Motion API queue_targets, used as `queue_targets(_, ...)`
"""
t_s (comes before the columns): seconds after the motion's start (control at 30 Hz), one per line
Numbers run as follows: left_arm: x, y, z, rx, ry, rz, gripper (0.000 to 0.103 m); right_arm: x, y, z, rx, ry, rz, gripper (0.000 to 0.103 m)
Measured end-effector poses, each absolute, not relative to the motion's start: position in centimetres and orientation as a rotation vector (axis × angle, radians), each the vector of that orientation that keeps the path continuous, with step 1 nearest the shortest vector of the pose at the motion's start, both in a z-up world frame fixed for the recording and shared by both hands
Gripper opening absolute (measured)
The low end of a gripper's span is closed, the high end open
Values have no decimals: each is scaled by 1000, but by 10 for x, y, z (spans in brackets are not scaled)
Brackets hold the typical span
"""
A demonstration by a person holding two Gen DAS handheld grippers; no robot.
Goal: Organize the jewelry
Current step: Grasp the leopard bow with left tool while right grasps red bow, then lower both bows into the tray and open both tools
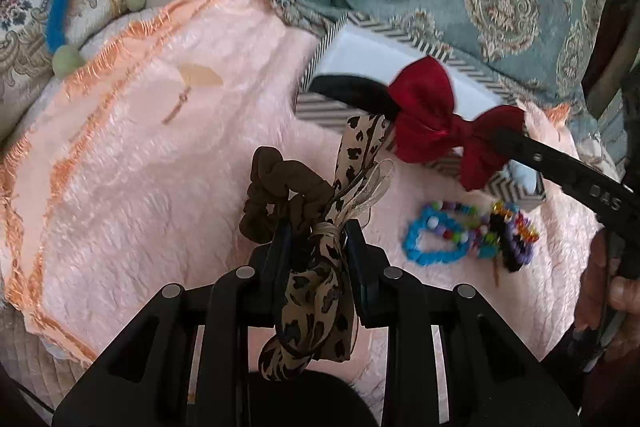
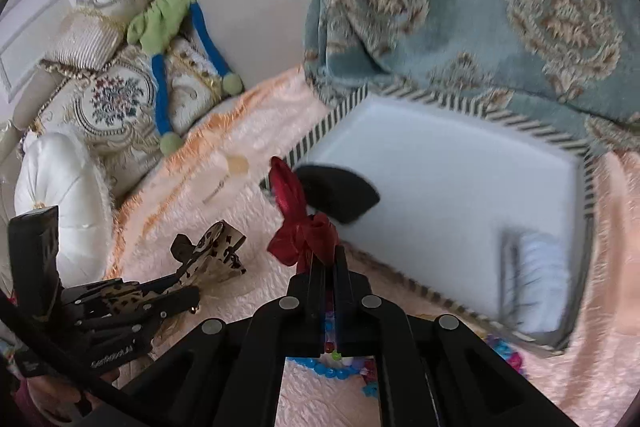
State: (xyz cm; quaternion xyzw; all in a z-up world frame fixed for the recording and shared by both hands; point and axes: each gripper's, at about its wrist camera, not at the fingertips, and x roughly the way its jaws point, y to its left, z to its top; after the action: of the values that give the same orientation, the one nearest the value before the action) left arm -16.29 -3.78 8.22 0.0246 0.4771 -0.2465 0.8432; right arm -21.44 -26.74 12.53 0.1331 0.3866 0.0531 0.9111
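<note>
My left gripper (image 1: 316, 229) is shut on a leopard-print ribbon bow (image 1: 320, 291) with a brown scrunchie (image 1: 280, 195) attached, held above the pink fuzzy blanket (image 1: 160, 147). It also shows in the right wrist view (image 2: 212, 259). My right gripper (image 2: 328, 253) is shut on a red bow (image 2: 300, 223) with a black band, held at the near left edge of the open white box (image 2: 440, 179). The red bow (image 1: 436, 119) hangs over the striped-rim box (image 1: 360, 55) in the left wrist view. Colourful bead bracelets (image 1: 460, 231) lie on the blanket beside the box.
A blue patterned cloth (image 2: 500, 7) lies behind the box. Embroidered cushions (image 2: 120, 99) and a blue-green plush toy (image 2: 168, 27) sit at the left. A pale ruffled item (image 2: 540, 279) lies in the box's near right corner.
</note>
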Motion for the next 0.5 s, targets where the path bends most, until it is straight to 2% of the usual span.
queue_targets(0.5, -147, -86, 123, 128, 865, -505, 25, -232, -333, 151, 334, 735, -34, 2)
